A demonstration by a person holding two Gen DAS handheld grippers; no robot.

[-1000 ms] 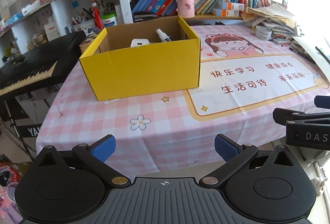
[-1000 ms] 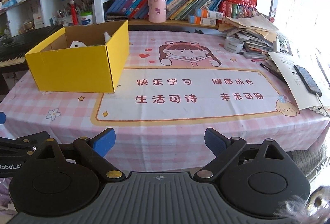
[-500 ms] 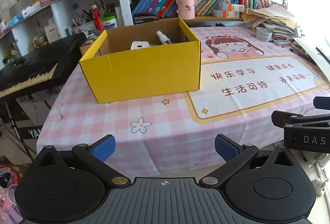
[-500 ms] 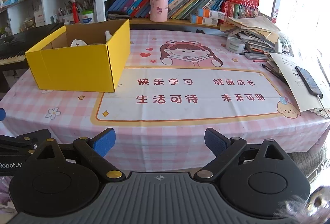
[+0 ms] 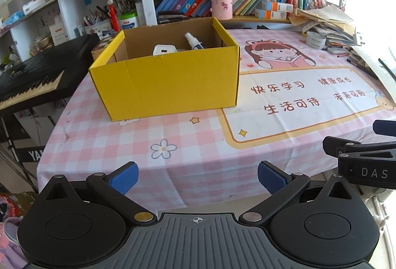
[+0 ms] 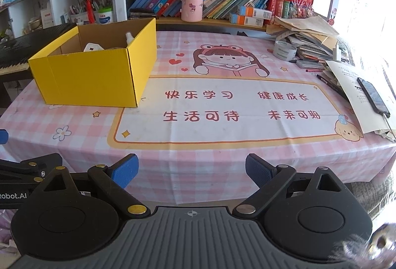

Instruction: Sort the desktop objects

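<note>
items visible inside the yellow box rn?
2. A white charger lies left of middle in the yellow box; a spray bottle leans to its right, near the back. The front wall may hide more.

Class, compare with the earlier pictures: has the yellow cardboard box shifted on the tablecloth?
No. The yellow cardboard box keeps its near corner just above the same star on the pink checked tablecloth.

The near wall of the open yellow cardboard box (image 5: 170, 81) hides the lower part of the white plug-shaped charger (image 5: 164, 49) and white spray bottle (image 5: 194, 41) inside; the box floor is unseen; the black electronic keyboard (image 5: 32, 81) is cut by the left edge; the second black gripper (image 5: 363, 157) is cut by the right edge; shelf book titles are too small to read.
</note>
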